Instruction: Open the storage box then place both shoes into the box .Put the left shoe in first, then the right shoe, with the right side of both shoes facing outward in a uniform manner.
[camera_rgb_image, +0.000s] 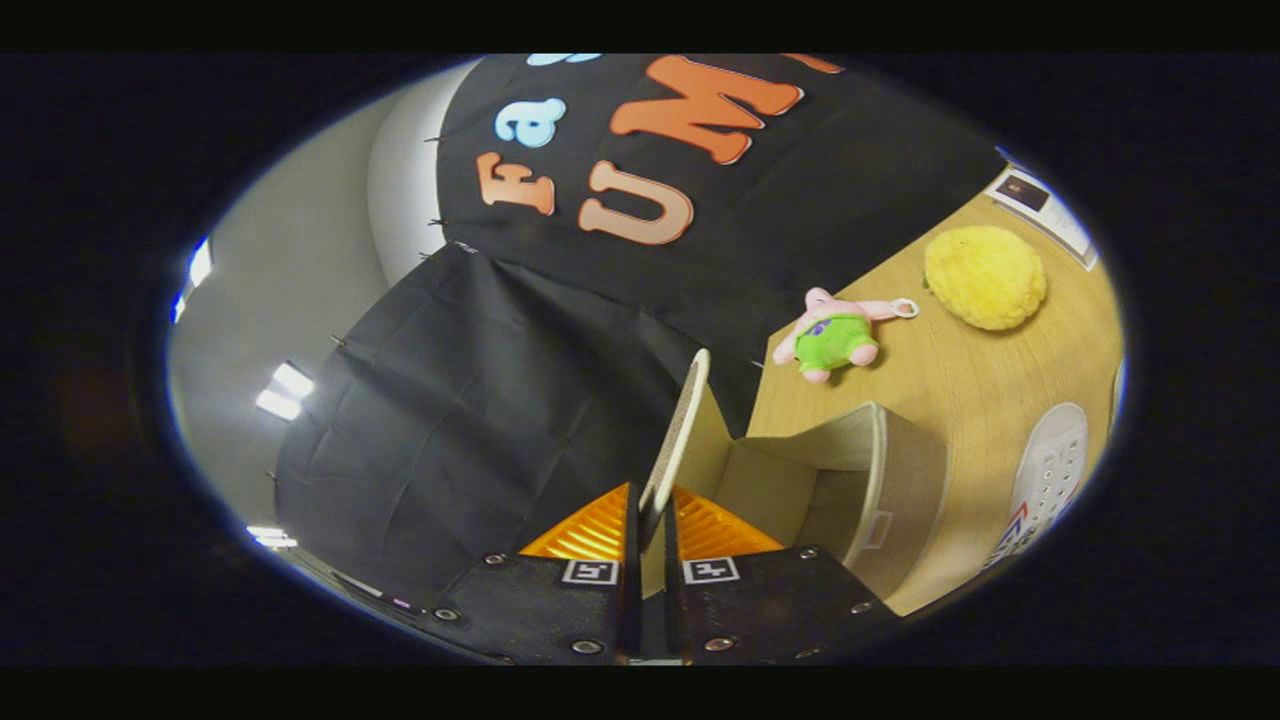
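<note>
Gripper view: My hand-held gripper is nearly closed, and both fingers press on the thin edge of the pale beige cardboard lid flap of the storage box. The flap stands on edge between my fingers and runs forward and upward away from them, its long axis in line with the fingers. I judge the lid to be lifted clear of the opening.

The beige rectangular storage box is the landmark for the rest. The held flap rises along the left side of the box. The open cavity lies just ahead of my right finger, and its inner walls are visible. I see nothing inside the part of the cavity that shows.

One white lace-up shoe with red and blue side markings lies on the light wooden bench just to the right of the box, apart from it. I cannot tell whether it is the left or the right shoe.

Beyond the box, on the bench, rest a small pink plush toy in green trousers and, further right of it, a round yellow fluffy cushion.

The coming move turns on this: the shoe lies to the right of my fingers, across the box, so I must release the flap and swing right.
</note>
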